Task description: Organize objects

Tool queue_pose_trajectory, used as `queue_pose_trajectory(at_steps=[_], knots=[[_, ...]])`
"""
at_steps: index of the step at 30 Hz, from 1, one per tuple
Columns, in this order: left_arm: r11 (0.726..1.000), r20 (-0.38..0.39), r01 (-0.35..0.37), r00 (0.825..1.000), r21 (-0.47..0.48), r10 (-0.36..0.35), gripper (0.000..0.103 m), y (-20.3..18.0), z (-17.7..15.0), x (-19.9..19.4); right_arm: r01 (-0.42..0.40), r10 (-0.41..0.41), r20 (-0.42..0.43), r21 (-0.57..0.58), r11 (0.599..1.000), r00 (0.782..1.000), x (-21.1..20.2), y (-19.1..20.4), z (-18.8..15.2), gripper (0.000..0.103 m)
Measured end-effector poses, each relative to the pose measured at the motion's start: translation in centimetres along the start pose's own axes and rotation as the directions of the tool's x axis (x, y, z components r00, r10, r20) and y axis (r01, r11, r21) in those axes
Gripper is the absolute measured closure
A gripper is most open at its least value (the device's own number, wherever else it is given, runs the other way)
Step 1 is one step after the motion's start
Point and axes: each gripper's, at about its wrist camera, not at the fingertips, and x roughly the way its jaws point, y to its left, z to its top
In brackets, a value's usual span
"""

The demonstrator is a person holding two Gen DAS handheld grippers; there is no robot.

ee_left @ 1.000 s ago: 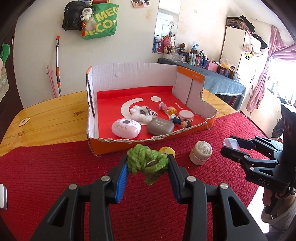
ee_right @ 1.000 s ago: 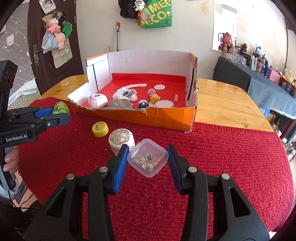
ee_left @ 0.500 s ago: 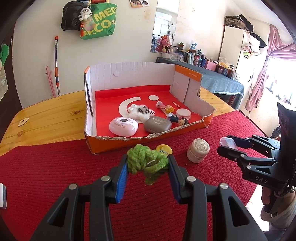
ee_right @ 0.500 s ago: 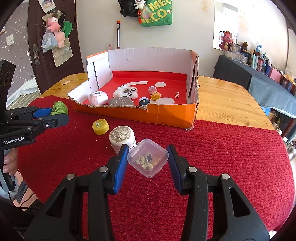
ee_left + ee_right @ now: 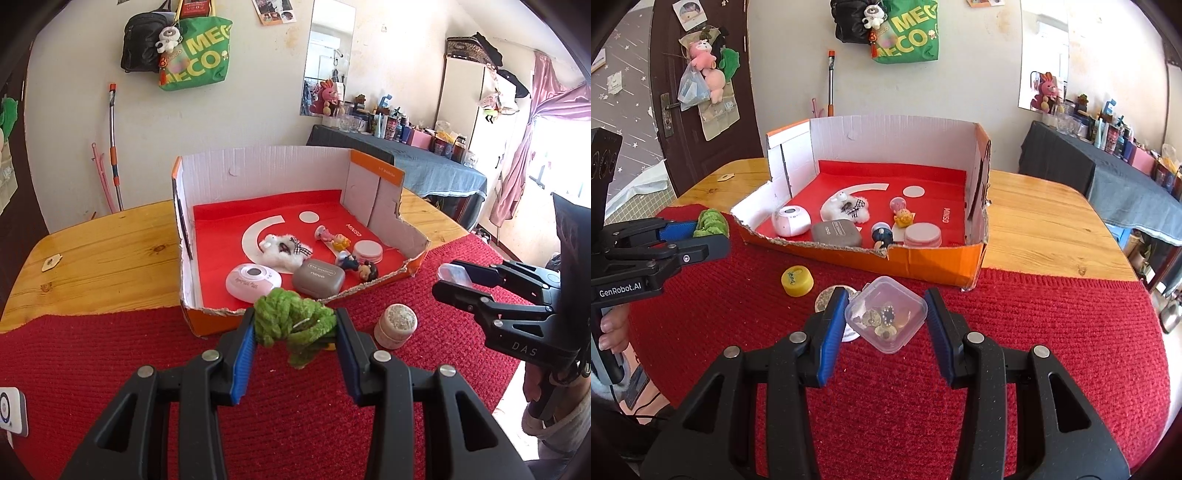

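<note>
My left gripper (image 5: 295,315) is shut on a green yarn bundle (image 5: 284,321), held above the red mat just in front of the cardboard box (image 5: 258,173). In the right wrist view my right gripper (image 5: 885,301) is shut on a small clear plastic case (image 5: 886,314) with trinkets inside. The left gripper (image 5: 713,236) shows at the left of that view with the green bundle (image 5: 709,223). The right gripper (image 5: 454,282) shows at the right of the left wrist view. Several small toys and cases lie on the box's red floor.
A yellow cap (image 5: 797,281) and a round beige jar (image 5: 396,325) sit on the red knitted mat (image 5: 1034,332) before the box. The wooden table (image 5: 110,240) extends behind. A white device (image 5: 11,410) lies at the mat's left edge.
Both grippers keep their grips. The scene has slid slightly lower in both views; the yellow cap is now hidden behind the green bundle in the left wrist view.
</note>
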Motion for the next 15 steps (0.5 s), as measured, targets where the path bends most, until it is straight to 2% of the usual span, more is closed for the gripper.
queue_pose_trajectory(at_steps=[8,15], knots=[[0.999,-0.035,-0.015,0.999,0.028,0.016,0.061,1.4,3.9,1.9,0.008,-0.008,0.002,-0.024,1.000,1.000,1.5,-0.4,4.7,0.062],[0.998,-0.088,-0.036,0.995,0.054,0.041,0.061,3.1,7.1,4.7,0.034,-0.036,-0.040,-0.048,0.998,0.999,4.7,-0.5,8.8,0.062]])
